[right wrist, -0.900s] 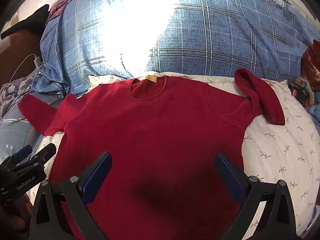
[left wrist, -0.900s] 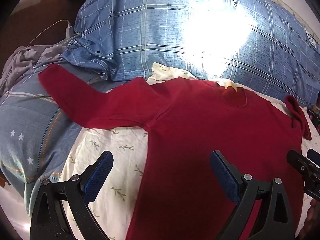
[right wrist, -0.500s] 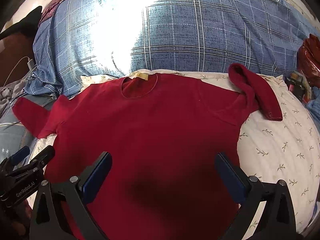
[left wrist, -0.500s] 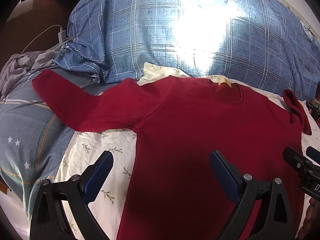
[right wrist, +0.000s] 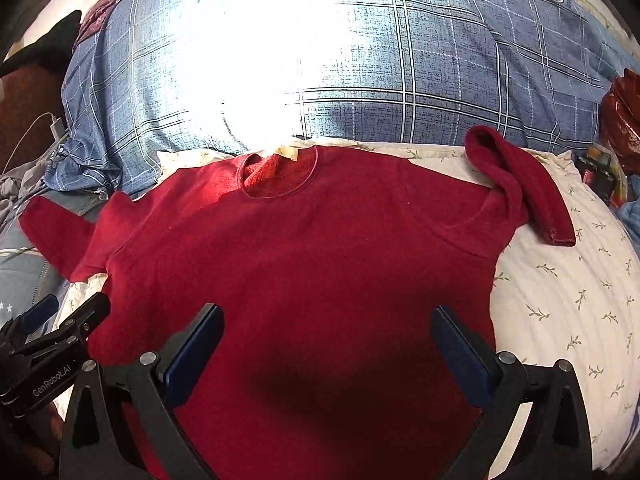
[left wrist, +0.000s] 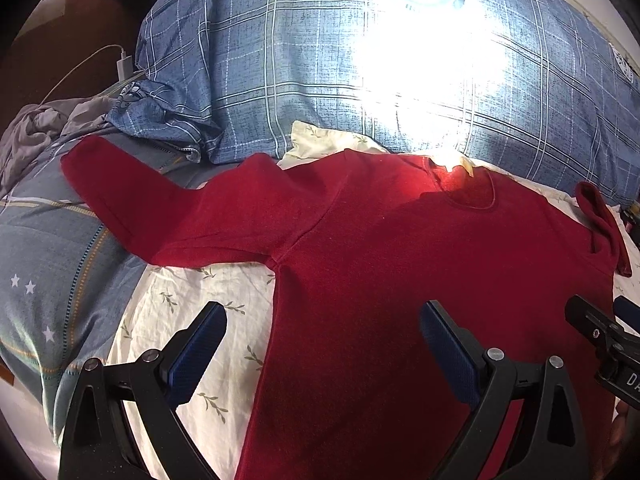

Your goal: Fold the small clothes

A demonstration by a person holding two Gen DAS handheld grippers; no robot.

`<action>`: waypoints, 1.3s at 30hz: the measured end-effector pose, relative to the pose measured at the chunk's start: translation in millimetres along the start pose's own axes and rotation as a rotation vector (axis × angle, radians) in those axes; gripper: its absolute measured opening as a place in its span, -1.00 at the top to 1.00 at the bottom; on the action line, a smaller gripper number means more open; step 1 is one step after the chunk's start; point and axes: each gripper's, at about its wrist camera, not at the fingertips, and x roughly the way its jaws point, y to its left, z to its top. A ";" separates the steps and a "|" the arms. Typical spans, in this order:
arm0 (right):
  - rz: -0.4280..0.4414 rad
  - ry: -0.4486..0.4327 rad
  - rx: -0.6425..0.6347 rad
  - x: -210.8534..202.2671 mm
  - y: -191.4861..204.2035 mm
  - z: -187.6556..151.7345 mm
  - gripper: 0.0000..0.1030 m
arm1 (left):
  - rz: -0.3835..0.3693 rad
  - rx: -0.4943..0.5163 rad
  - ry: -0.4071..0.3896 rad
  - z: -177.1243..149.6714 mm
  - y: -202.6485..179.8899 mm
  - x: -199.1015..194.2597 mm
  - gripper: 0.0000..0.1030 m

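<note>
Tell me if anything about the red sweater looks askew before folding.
The red sweater lies flat, but its right sleeve is doubled back on itself, while the left sleeve stretches straight out.

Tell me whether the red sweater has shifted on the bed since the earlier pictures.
No. The red sweater lies the same against the checked pillow: collar at its edge, one sleeve folded over. Only the view moved.

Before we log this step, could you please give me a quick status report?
Both tongs, left and right, open, empty, above the sweater. Sweater flat on the bed; its right sleeve doubled back. Nothing in the way.
</note>
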 end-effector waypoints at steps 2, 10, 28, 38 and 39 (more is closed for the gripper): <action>0.001 0.001 -0.006 3.7 1.3 1.1 -0.99 | 0.001 -0.002 0.001 0.8 1.4 2.2 -0.88; -0.001 -0.018 -0.034 15.1 11.8 2.7 -0.99 | 0.011 -0.013 0.011 3.8 6.3 15.4 -0.88; 0.005 0.000 -0.038 23.9 14.2 3.9 -0.99 | 0.016 -0.008 0.019 4.0 9.0 24.6 -0.88; 0.014 0.006 -0.034 28.5 16.8 6.2 -0.99 | 0.024 -0.003 0.018 4.9 12.3 24.6 -0.89; 0.015 0.005 -0.035 28.8 17.6 5.7 -0.99 | 0.024 -0.004 0.018 5.4 12.9 24.8 -0.88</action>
